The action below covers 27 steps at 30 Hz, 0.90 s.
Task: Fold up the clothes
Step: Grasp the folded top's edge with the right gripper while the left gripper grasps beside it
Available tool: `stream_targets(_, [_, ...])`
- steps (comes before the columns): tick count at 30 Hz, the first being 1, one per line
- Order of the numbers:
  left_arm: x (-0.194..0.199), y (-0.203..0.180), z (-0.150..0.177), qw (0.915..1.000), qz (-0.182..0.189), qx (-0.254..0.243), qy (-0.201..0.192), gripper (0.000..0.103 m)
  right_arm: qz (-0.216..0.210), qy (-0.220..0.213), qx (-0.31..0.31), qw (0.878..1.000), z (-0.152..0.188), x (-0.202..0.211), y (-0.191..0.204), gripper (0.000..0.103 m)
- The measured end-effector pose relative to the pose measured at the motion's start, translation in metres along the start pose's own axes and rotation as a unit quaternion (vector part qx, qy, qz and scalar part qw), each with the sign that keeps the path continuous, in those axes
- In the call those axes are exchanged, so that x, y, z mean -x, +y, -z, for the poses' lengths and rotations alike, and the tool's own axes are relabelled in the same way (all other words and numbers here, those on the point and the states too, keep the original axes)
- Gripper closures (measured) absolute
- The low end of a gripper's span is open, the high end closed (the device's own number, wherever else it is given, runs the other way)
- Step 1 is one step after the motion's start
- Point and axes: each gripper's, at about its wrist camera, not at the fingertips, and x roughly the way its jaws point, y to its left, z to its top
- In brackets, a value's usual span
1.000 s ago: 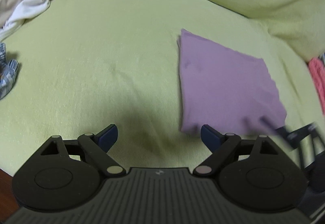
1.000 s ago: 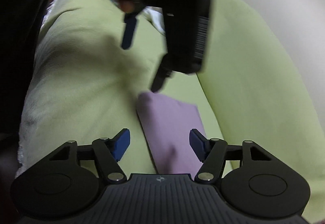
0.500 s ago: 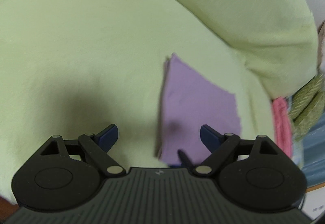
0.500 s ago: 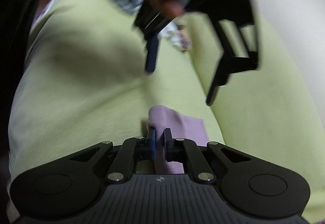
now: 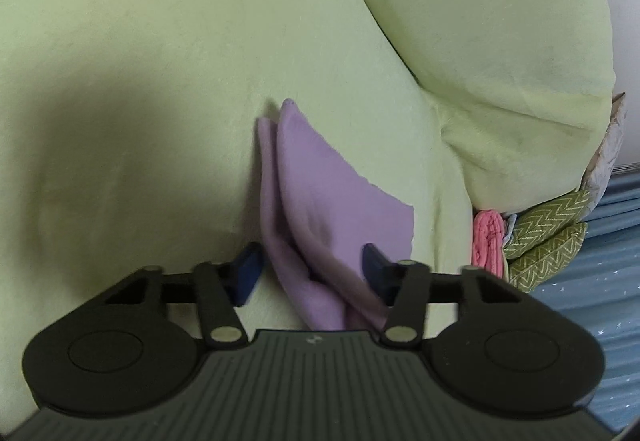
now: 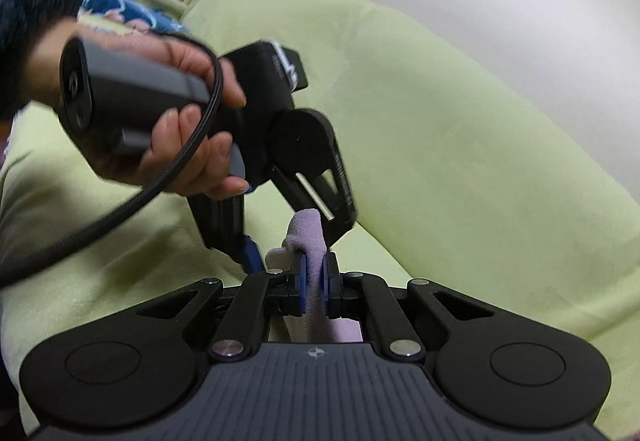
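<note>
Since a second ago right gripper (image 6: pixel 314 283) has clamped onto the purple cloth (image 5: pixel 320 197) and lifted its near edge off the green sofa (image 5: pixel 160 81). Left gripper (image 5: pixel 312 273) has closed in, fingers spread, straddling the raised cloth. Pink towel (image 5: pixel 488 241) sits at sofa's end.

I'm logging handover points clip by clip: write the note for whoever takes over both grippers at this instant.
Right gripper: shut on the purple cloth, pinching a raised edge.
Left gripper: open, jaws either side of the cloth's near end, not gripping.
The cloth is partly folded and bunched on the green sofa cover; a pink garment is wedged at the sofa's end.
Done: one edge gripped. Left: close the left gripper, probably finish the fold and lay it flat.
</note>
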Motion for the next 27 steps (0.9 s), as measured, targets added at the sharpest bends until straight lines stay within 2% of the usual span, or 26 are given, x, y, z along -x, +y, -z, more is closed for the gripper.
stream_targets(1, [-0.001, -0.001, -0.002, 1.0, -0.001, -0.003, -0.002, 0.072, -0.007, 0.005, -0.004, 1.0, -0.001, 0.0, -0.001, 0.097])
stream_targets(3, [-0.003, -0.002, -0.003, 0.9998, -0.008, -0.015, -0.006, 0.082, -0.033, 0.02, -0.013, 0.999, -0.003, -0.002, -0.001, 0.088])
stream_targets(4, [-0.004, -0.004, -0.003, 0.9995, -0.015, -0.024, -0.009, 0.089, -0.053, 0.031, -0.029, 0.998, -0.002, -0.001, -0.005, 0.072])
stream_targets(5, [-0.003, -0.005, -0.002, 0.9991, -0.022, -0.034, -0.012, 0.091, -0.08, 0.042, -0.062, 0.994, -0.001, 0.002, -0.012, 0.058])
stream_targets(7, [-0.002, -0.007, 0.002, 0.9978, -0.032, -0.056, -0.015, 0.091, -0.127, 0.061, -0.143, 0.98, 0.001, 0.003, -0.04, 0.054])
stream_targets(8, [-0.001, -0.008, 0.004, 0.9972, -0.034, -0.064, -0.016, 0.091, -0.143, 0.072, -0.202, 0.966, 0.005, 0.001, -0.061, 0.054])
stream_targets(9, [0.0, -0.011, 0.004, 0.9966, -0.036, -0.072, -0.017, 0.091, -0.151, 0.083, -0.257, 0.951, 0.007, -0.004, -0.082, 0.051])
stream_targets(11, [0.002, -0.013, 0.004, 0.9959, -0.04, -0.079, -0.018, 0.091, -0.143, 0.114, -0.371, 0.91, 0.041, -0.018, -0.134, 0.047])
stream_targets(13, [-0.006, -0.02, 0.004, 0.9953, -0.043, -0.084, -0.02, 0.091, -0.13, 0.149, -0.471, 0.86, 0.086, -0.03, -0.18, 0.047])
stream_targets(15, [-0.007, -0.022, 0.005, 0.9947, -0.046, -0.09, -0.021, 0.091, -0.126, 0.176, -0.563, 0.798, 0.131, -0.039, -0.211, 0.047])
stream_targets(16, [-0.008, -0.023, 0.005, 0.9945, -0.046, -0.091, -0.022, 0.091, -0.137, 0.181, -0.592, 0.773, 0.149, -0.04, -0.22, 0.047])
stream_targets(17, [-0.01, -0.025, 0.005, 0.9943, -0.047, -0.093, -0.022, 0.091, -0.148, 0.185, -0.619, 0.749, 0.166, -0.042, -0.228, 0.047])
stream_targets(18, [-0.011, -0.026, 0.005, 0.9942, -0.047, -0.094, -0.022, 0.091, -0.154, 0.189, -0.63, 0.737, 0.175, -0.047, -0.23, 0.047])
stream_targets(19, [-0.011, -0.026, 0.005, 0.9942, -0.047, -0.094, -0.022, 0.091, -0.158, 0.194, -0.633, 0.732, 0.18, -0.051, -0.232, 0.047])
stream_targets(21, [-0.01, -0.026, 0.005, 0.9945, -0.045, -0.092, -0.022, 0.091, -0.166, 0.203, -0.629, 0.731, 0.19, -0.057, -0.233, 0.049])
stream_targets(27, [-0.008, -0.023, 0.004, 0.9943, -0.043, -0.096, -0.02, 0.091, -0.205, 0.177, -0.646, 0.714, 0.205, -0.077, -0.238, 0.051])
